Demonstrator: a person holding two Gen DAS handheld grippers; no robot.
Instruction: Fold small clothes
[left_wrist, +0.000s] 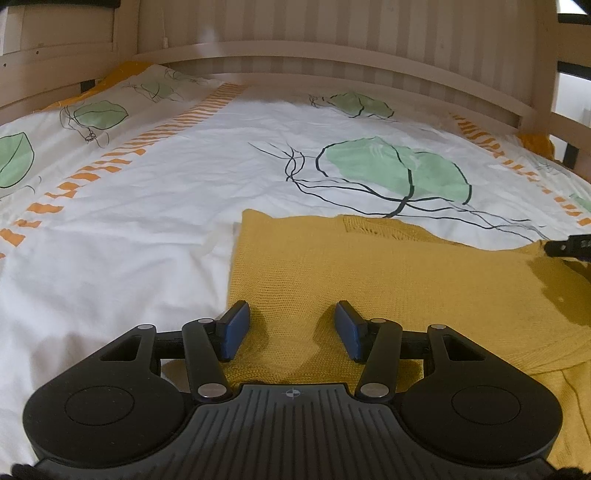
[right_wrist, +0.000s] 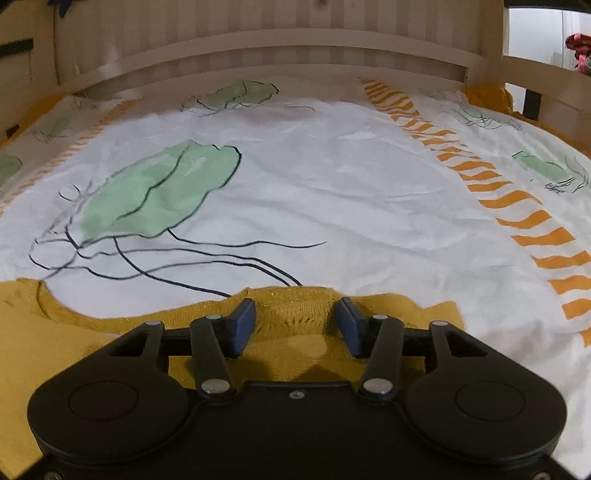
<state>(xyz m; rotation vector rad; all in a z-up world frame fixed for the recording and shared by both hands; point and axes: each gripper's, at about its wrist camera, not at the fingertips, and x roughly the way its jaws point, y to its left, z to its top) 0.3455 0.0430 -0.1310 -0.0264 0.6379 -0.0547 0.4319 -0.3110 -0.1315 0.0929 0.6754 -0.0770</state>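
A mustard knit sweater (left_wrist: 388, 280) lies flat on the bed (left_wrist: 147, 221), under and ahead of both grippers. Left gripper (left_wrist: 291, 328) and right gripper (right_wrist: 295, 325) have fingers spread, holding nothing. Soft, limp, light knit; best pinched at an edge or hem

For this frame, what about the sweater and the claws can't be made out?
- Sweater: near edge hidden under the left claw body; right side cut off by the left view's edge.
- Sweater's fold state: the right view shows only a strip past the right claw.
- Right claw in the left view: only a dark tip at the right edge.
- Contact: whether either open claw touches the knit is unclear.
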